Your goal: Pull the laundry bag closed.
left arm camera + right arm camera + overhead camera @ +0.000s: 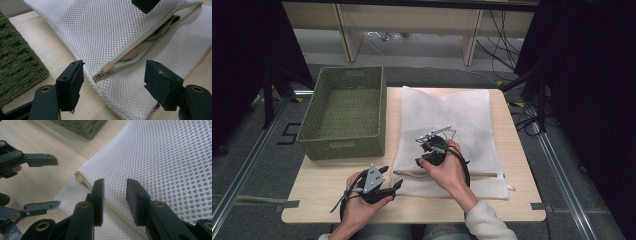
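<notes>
- On the wooden table (337, 190), I have a white mesh laundry bag (447, 120) lying flat over its middle and right part, its zipped edge nearest me.
- My left gripper (394, 186) sits on the bare wood just off the bag's near left corner, its jaws standing wide apart with nothing between the pads.
- In the left gripper view the beige zipper pull (108, 67) lies right between my jaws but a little beyond them; neither pad touches it or the mesh.
- The zip (150, 37) is partly undone there, the opening gaping enough to show pale cloth inside.
- My right gripper (426, 150) is over the bag near that same zipped edge, pointing toward the left corner.
- In the right gripper view its jaws are part open, a clear gap between the pads, held above the mesh and the beige zip band (85, 181); I see nothing pinched in them.
- The left gripper's two open jaws show at the left of that view, close by.
- A green woven basket (344, 145) stands to the left of the bag, its side just beside the bag's left edge.
</notes>
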Available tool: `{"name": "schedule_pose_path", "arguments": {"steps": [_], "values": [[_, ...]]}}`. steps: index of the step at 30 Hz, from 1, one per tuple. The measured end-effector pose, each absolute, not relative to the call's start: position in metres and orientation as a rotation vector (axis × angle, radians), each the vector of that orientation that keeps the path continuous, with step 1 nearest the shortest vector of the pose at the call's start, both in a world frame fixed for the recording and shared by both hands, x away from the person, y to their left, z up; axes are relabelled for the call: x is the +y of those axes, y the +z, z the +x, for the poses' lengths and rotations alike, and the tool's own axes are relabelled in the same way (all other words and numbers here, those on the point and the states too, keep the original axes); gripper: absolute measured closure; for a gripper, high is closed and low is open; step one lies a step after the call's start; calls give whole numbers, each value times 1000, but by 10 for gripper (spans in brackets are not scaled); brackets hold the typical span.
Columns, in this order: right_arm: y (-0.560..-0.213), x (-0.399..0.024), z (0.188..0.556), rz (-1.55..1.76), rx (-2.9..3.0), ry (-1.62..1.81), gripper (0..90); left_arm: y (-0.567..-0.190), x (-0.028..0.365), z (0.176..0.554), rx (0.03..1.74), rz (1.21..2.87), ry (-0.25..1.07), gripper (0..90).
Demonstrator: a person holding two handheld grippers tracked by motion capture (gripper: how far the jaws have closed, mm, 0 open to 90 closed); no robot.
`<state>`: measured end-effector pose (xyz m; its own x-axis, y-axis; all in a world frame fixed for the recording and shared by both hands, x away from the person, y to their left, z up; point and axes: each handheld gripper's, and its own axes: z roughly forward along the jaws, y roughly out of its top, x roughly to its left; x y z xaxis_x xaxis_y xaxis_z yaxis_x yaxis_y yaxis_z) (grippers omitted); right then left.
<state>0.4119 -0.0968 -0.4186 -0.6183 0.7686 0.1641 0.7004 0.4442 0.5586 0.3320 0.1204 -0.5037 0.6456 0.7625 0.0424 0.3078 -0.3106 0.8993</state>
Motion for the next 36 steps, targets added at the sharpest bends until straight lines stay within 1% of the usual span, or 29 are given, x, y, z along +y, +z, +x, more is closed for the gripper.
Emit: {"name": "schedule_pose_path", "arguments": {"steps": [10, 14, 18, 25, 30, 36], "values": [[-420, -99, 411, 1343, 2596, 944, 683, -505, 118, 333, 844, 1916, 577, 307], [-420, -99, 411, 1343, 2582, 937, 684, -506, 120, 333, 854, 1909, 585, 305], [-422, -97, 413, 1346, 2599, 925, 695, -505, 120, 331, 852, 1893, 561, 302], [-435, -85, 415, 1429, 2639, 890, 722, -505, 121, 332, 859, 1902, 543, 300], [-444, -74, 422, 1522, 2681, 896, 728, -508, 119, 332, 865, 1920, 536, 299], [-450, -60, 427, 1551, 2709, 909, 734, -510, 118, 332, 867, 1933, 524, 297]]}}
